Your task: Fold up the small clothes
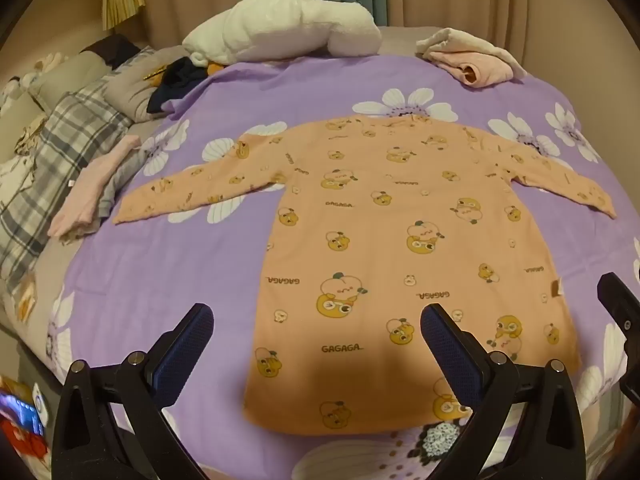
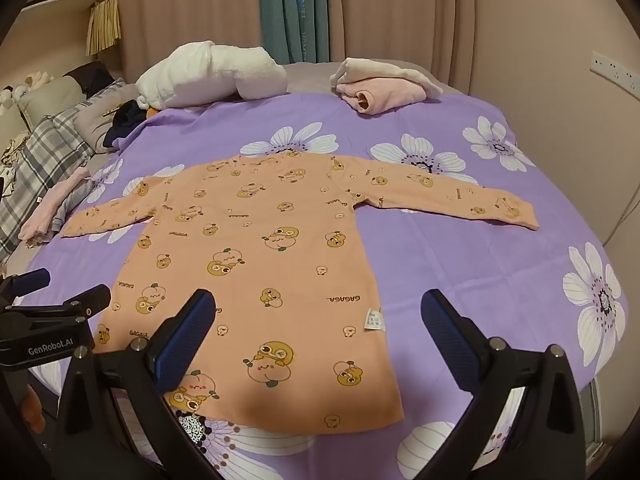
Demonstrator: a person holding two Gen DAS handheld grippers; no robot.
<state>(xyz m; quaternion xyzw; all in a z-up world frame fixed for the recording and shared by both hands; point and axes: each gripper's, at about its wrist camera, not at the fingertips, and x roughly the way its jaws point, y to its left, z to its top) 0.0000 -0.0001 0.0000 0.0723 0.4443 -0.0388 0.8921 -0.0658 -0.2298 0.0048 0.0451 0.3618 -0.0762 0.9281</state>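
An orange long-sleeved child's top [image 1: 384, 248] printed with cartoon ducks lies flat on the purple flowered bedspread [image 1: 168, 280], both sleeves spread out, hem toward me. My left gripper [image 1: 316, 344] hovers open above the hem's left part with nothing between its fingers. In the right wrist view the same top [image 2: 260, 264] lies spread, and my right gripper [image 2: 318, 336] stands open over the hem's right side, a white care label [image 2: 375, 319] between its fingers' line. The left gripper [image 2: 48, 292] shows at the left edge of that view.
A white rolled towel [image 1: 288, 28] and a folded pink and cream garment [image 1: 476, 60] lie at the far side of the bed. Folded pink and grey clothes [image 1: 96, 188] sit at the left beside a plaid blanket [image 1: 52, 160]. Curtains hang behind.
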